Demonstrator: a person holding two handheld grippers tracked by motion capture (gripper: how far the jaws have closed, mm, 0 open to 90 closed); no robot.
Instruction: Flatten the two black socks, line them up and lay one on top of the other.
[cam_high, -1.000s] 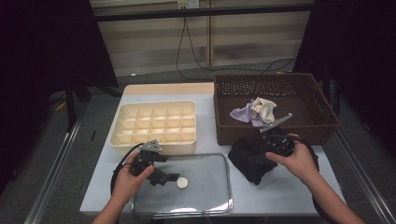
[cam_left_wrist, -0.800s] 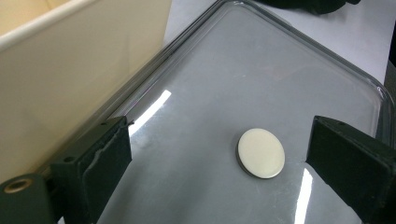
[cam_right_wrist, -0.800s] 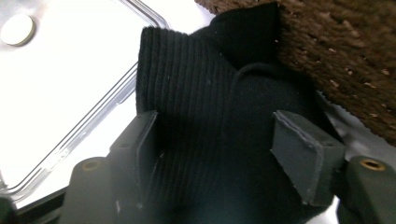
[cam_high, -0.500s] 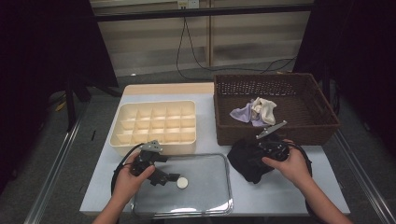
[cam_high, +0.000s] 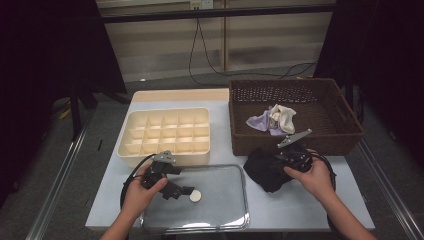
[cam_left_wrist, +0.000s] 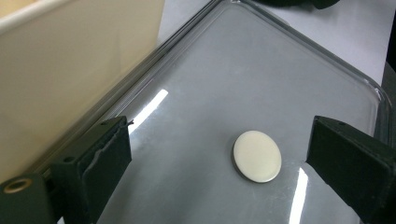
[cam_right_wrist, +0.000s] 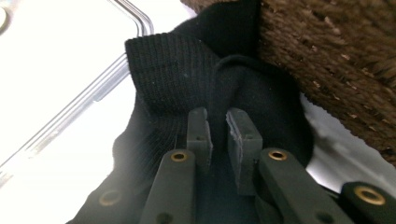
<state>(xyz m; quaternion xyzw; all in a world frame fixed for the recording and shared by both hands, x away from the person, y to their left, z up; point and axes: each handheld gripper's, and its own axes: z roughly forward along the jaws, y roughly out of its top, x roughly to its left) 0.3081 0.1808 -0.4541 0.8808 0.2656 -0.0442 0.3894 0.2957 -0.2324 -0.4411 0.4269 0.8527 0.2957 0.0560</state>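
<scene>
A black sock (cam_high: 265, 170) lies crumpled on the white table in front of the brown wicker basket (cam_high: 350, 120). My right gripper (cam_high: 281, 161) points into it. Its jaws have just been closing, and in the right gripper view (cam_right_wrist: 217, 123) they pinch a fold of the black sock (cam_right_wrist: 159, 60). My left gripper (cam_high: 181, 184) rests open over a clear flat tray (cam_high: 220, 220). In the left gripper view (cam_left_wrist: 222, 140) a small white disc (cam_left_wrist: 257, 155) lies on the tray (cam_left_wrist: 261, 60) between the wide-apart jaws, nearer the right one and touching neither.
A cream divided organizer box (cam_high: 167, 132) stands just behind the tray, its wall (cam_left_wrist: 70, 70) close to my left jaw. A lilac sock and a cream sock (cam_high: 274, 120) lie bundled in the basket. The basket's wall (cam_right_wrist: 336, 60) rises right beside the black sock.
My right gripper has come down a little toward the black sock and its jaws have closed on the fabric. The left hand and gripper have stayed put.
</scene>
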